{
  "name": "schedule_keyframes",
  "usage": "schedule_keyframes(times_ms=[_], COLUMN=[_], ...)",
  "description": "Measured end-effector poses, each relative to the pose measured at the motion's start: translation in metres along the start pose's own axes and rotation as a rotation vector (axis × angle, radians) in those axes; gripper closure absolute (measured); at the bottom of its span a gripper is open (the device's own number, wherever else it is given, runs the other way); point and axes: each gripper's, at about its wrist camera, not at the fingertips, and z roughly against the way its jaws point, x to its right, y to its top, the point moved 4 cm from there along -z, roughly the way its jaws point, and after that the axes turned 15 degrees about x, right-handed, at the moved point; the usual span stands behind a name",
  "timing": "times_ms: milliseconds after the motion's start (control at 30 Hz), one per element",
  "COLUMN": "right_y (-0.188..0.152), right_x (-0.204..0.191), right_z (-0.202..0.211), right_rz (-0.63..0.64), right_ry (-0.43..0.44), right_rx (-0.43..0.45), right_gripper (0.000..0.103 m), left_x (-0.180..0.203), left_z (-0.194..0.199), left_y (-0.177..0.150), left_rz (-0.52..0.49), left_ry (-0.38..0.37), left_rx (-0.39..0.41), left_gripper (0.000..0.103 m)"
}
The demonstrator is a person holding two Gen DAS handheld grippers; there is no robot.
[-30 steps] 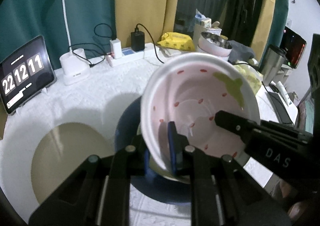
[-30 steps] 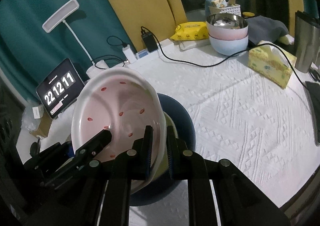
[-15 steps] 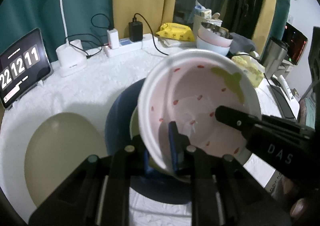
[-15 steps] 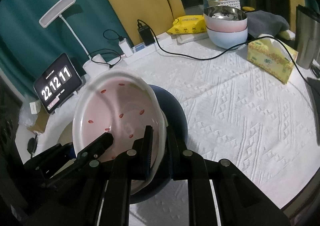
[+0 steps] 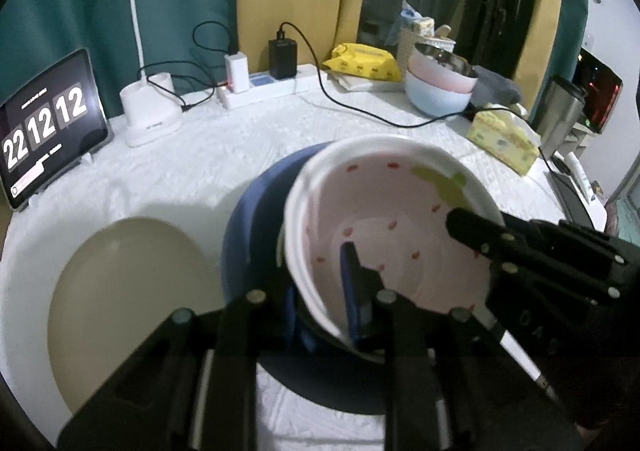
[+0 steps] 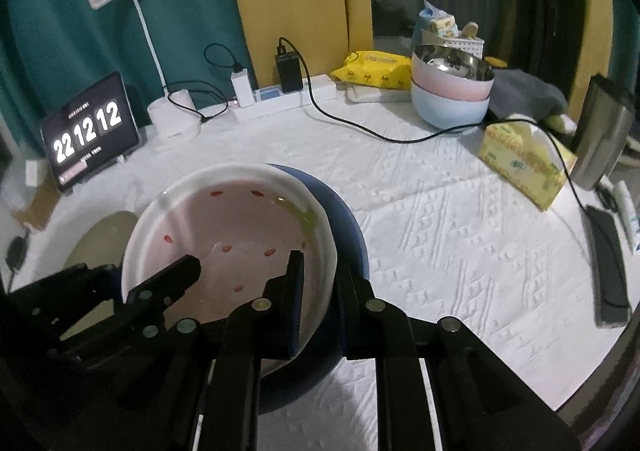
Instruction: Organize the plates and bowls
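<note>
— Where the round table (image 6: pixel 460 235) shows bare, what covers it?

— White cloth with a raised diamond weave. Teal and mustard curtains hang behind it, and a dark window shows between them.

— What lines the far edge?

— At far left a tablet clock (image 6: pixel 90 129) reading 22 12 12, then a white desk lamp (image 6: pixel 172 115), a power strip (image 6: pixel 280 97) with chargers plugged in, a yellow wipes pack (image 6: pixel 376 69), and a stack of bowls (image 6: pixel 450 91), steel on pink on pale blue. A black cable trails from the strip past those bowls. At the right sit a yellow tissue box (image 6: pixel 524 165) and a steel tumbler (image 6: pixel 604 135).

— And the dishes in hand?

— A white bowl with red specks (image 5: pixel 384 227) is tilted above a dark blue plate (image 5: pixel 256 219) near the middle of the table. A beige plate (image 5: pixel 120 291) lies flat to the left, apart from the blue one.

— How do the grippers stand?

— Both pinch the speckled bowl's rim, one finger inside and one outside. The left gripper (image 5: pixel 324 299) is closed on the near-left rim. The right gripper (image 6: pixel 318 291) is clamped on the near-right rim. Each is nearly closed, with only the bowl's wall between its pads.
</note>
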Motion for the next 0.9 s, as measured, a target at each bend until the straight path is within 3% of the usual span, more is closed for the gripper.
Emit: schedule_keyframes(times_ms=[367,433,500,900], right_y=[0.003,0.005,0.008,0.012], right_x=[-0.001,-0.002,-0.002,0.012], right_z=[0.001,0.004,0.008,0.015], right_rz=[0.022,0.024,0.03,0.016], right_ry=[0.031,0.044,0.049,0.038], right_rx=[0.039,0.056,0.078,0.095], right_gripper=[0.068,0.06,0.045,0.045], left_x=[-0.003,-0.002,-0.002,-0.006], left_z=[0.0,0.001,0.001,0.011], left_y=[0.0,0.0,0.001,0.003], left_rz=[0.017,0.018,0.021,0.064], left_ry=[-0.003,0.0,0.006,0.001], left_rx=[0.003,0.004,0.006,0.009], left_gripper=[0.08,0.08,0.079,0.071])
